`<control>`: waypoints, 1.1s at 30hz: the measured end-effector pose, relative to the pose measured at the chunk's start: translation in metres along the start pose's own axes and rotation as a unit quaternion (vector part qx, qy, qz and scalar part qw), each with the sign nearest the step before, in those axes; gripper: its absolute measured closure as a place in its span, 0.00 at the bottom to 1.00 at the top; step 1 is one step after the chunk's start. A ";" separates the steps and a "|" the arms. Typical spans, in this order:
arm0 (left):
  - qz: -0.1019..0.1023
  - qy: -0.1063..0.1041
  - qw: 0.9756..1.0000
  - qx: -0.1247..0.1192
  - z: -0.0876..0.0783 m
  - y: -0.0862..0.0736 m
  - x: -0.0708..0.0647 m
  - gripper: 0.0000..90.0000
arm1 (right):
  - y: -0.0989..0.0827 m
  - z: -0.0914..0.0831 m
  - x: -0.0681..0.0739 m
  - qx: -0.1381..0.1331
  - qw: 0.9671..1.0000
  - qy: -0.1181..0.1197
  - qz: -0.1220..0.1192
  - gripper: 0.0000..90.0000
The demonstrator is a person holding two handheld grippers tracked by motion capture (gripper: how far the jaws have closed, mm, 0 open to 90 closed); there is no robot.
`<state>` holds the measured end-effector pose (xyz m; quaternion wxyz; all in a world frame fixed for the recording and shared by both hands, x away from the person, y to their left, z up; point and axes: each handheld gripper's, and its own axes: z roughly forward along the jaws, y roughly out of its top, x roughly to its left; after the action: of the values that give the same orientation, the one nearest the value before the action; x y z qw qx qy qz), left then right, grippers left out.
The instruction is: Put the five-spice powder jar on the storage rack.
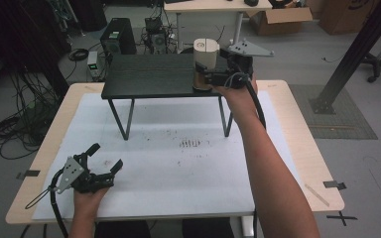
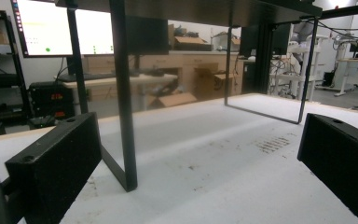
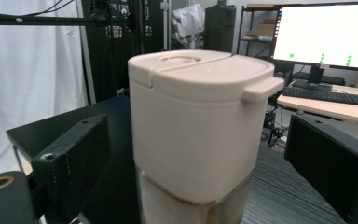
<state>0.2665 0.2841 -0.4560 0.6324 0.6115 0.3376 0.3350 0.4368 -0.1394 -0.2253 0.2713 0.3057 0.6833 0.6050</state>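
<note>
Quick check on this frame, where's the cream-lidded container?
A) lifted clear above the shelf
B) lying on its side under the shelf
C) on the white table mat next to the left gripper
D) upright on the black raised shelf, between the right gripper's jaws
D: the container stands upright on the black shelf, and in the right gripper view its body sits between the right gripper's jaws with gaps on both sides.

Black tools [image 1: 104, 161]; grey triangular plates; trailing cables.

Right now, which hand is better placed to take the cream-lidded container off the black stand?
The right. Its tool already has open jaws either side of the container on the stand; the left tool rests far off.
</note>
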 end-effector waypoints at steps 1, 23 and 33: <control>0.000 0.000 1.000 0.000 0.000 0.000 0.000 0.00 | -0.001 -0.001 0.000 0.000 1.000 0.002 0.000 0.07; 0.000 0.000 1.000 0.000 0.000 0.000 0.000 0.00 | -0.020 -0.039 0.018 -0.012 0.999 0.051 -0.005 0.00; 0.001 -0.001 1.000 0.001 0.001 0.000 0.000 0.00 | -0.027 -0.056 0.024 -0.028 0.997 0.065 -0.004 0.00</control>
<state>0.2670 0.2838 -0.4559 0.6315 0.6128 0.3373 0.3344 0.3771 -0.1610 -0.2453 0.2369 0.2550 0.6836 0.6415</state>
